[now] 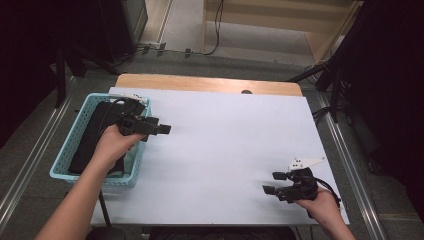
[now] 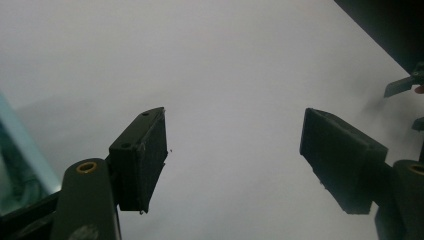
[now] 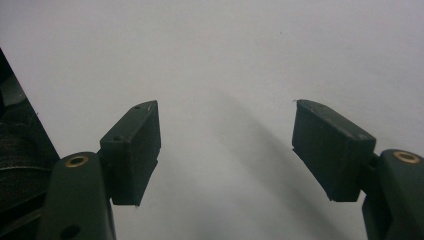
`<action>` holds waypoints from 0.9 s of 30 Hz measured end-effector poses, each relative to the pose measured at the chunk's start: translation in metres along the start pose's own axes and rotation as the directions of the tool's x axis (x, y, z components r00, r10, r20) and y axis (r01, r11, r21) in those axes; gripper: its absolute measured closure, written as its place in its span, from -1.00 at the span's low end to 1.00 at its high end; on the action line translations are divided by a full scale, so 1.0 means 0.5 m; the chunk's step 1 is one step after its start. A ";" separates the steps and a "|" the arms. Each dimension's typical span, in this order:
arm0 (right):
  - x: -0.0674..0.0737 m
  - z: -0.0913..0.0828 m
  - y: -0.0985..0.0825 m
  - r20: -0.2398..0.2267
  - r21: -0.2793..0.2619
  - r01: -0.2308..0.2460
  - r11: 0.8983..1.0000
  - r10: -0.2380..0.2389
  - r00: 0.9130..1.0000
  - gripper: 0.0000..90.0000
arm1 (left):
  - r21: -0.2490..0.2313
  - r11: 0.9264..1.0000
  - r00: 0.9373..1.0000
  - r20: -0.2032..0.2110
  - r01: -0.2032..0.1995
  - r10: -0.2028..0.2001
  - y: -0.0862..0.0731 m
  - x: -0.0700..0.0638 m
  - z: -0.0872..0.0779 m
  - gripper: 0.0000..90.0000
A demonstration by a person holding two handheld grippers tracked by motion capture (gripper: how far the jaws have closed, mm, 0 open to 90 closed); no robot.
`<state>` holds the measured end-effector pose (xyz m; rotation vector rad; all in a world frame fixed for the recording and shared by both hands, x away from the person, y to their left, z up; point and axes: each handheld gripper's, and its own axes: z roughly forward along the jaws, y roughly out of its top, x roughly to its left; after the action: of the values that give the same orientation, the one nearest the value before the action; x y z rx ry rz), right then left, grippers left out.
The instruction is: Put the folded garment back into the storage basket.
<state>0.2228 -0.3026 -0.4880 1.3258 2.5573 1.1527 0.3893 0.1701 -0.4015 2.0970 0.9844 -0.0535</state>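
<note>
While the left gripper (image 1: 159, 129) is hovering at the right rim of the light-blue plastic basket (image 1: 67, 150), its jaws are standing apart with nothing between them, pointing out over the white table cover (image 1: 225, 140). In the left gripper view the two black pads (image 2: 142, 160) are showing only bare white surface in the gap, with a sliver of the basket's blue wall at the left edge. A folded black cloth (image 1: 90, 135) is lying inside the basket, taking up most of its floor, just behind and below the person's left hand (image 1: 112, 145). The right gripper (image 1: 274, 182) is resting near the front right corner of the cover, well apart from the basket, with its jaws also spread wide and holding nothing. The right gripper view is showing white surface between its pads (image 3: 132, 150). A wooden table edge (image 1: 200, 82) is showing beyond the cover.
</note>
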 end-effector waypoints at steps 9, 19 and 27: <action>-0.001 -0.001 0.000 -0.001 -0.002 -0.003 1.000 0.003 1.000 -0.42 | 0.018 1.000 1.000 0.020 -0.007 0.006 -0.011 -0.026 0.027 -0.39; -0.003 0.000 -0.001 0.001 0.003 -0.007 1.000 0.007 1.000 -0.42 | 0.041 0.999 0.999 0.033 -0.006 0.005 -0.039 -0.051 0.042 -0.39; -0.004 0.002 0.000 0.004 -0.003 -0.008 1.000 0.008 1.000 -0.42 | 0.023 1.000 0.999 0.035 -0.014 0.013 -0.064 -0.068 0.038 -0.39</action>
<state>0.2243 -0.3037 -0.4891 1.3379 2.5481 1.1537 0.3499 0.1477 -0.4233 2.1171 0.9528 -0.0942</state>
